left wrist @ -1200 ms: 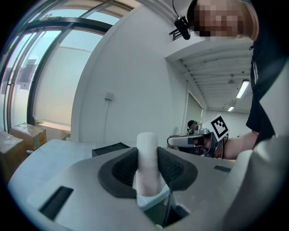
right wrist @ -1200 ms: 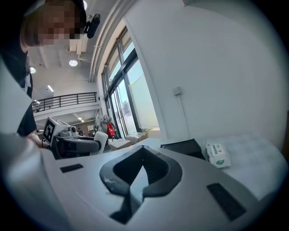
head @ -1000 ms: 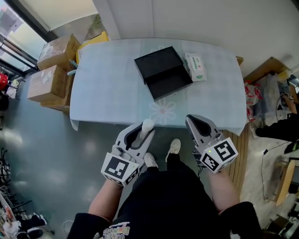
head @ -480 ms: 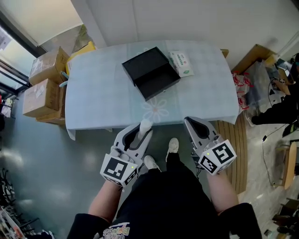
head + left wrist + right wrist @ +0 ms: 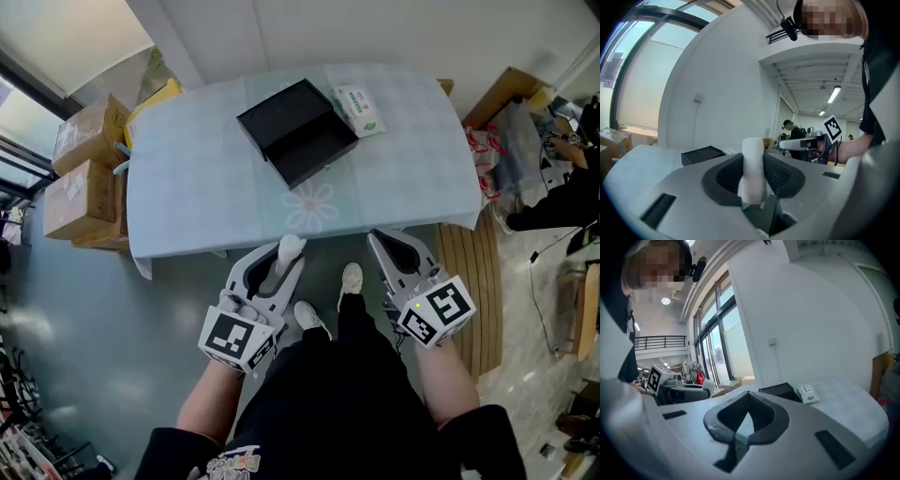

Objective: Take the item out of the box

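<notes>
**Item held.** White cylindrical roll, soft-looking [image 5: 753, 168], clamped between the pads of your left gripper [image 5: 278, 271]. The jaws are closed on its lower part, and the upper end stands clear past the jaw tips.

**Location.** Out of the black rectangular box [image 5: 281, 108], which lies open on the pale blue cloth-covered table [image 5: 197, 187]. The roll hangs over the grey floor, near the table's front edge and well apart from the box. Going by this, removal looks done and only the set-down is left.

**Orientation.** The long axis runs along the jaws. In the head view the free end points toward the table, leaning slightly right. In the left gripper view it stands close to upright.

**Right gripper** [image 5: 394, 247]. Jaws together, nothing between them, held beside your right leg.

**Also present.** White-and-green packet of wipes [image 5: 358, 110], just beside the box's far right corner. Brown cardboard cartons [image 5: 80, 178] on the floor to the left.

**Hazards, as judged.**
- Drop: you have floor beneath the roll, not tabletop. If you ease the squeeze here, it falls.
- Slip: a rounded, yielding body gripped low may creep outward if you swing quickly.
- Snag: the projecting end could catch the table edge as you bring it forward and be levered out of the pads.
</notes>
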### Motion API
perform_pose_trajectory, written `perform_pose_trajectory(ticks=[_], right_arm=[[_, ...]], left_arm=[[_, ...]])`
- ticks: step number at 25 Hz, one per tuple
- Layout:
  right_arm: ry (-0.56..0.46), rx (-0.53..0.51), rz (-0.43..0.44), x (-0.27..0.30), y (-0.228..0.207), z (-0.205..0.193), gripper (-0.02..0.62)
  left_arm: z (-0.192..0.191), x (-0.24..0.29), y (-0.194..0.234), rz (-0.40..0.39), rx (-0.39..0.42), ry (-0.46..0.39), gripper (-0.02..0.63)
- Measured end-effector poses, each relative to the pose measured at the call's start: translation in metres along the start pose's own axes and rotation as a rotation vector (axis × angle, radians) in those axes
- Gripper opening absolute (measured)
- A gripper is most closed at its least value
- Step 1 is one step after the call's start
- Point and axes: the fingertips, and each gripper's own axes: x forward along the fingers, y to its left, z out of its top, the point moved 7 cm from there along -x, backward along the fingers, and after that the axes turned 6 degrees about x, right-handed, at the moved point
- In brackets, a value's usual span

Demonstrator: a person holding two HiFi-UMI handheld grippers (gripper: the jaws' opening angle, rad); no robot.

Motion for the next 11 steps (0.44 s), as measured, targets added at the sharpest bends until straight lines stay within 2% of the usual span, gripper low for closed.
perform_pose_trajectory(ticks=[11], right_arm=[[-0.027, -0.018, 0.000, -0.012, 0.012, 0.006, 0.009]], left_arm=[[0.007, -0.011, -0.010, -0.015, 0.030, -0.021, 0.133]])
